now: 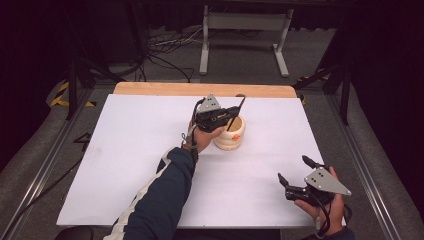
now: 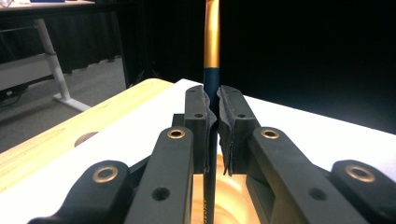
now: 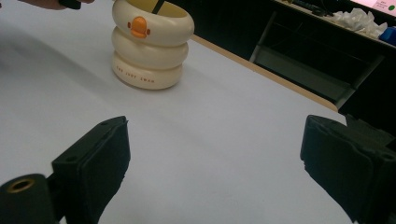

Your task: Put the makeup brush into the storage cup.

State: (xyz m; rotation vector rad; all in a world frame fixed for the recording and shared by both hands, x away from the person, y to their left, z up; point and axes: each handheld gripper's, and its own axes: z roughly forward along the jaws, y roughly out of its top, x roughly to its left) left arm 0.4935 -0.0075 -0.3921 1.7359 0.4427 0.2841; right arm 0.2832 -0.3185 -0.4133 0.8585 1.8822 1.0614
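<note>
A cream cup (image 1: 231, 134) shaped like stacked rings, with an orange duck beak on its side (image 3: 152, 46), stands on the white table top (image 1: 140, 150) a little right of the middle. My left gripper (image 1: 231, 115) hangs just over its mouth, shut on a thin dark blue pen (image 2: 211, 46) with a gold upper part. The pen stands nearly upright with its lower end inside the cup (image 2: 229, 200), pinched between the pads of that gripper (image 2: 212, 107). My right gripper (image 1: 294, 170) rests near the front right corner, open with nothing between its jaws (image 3: 217, 140).
A strip of bare wood (image 1: 200, 89) runs along the table's far edge. Beyond it, a white desk frame (image 1: 245, 30) and loose cables (image 1: 165, 47) are on the grey floor. Dark rails flank both sides of the table.
</note>
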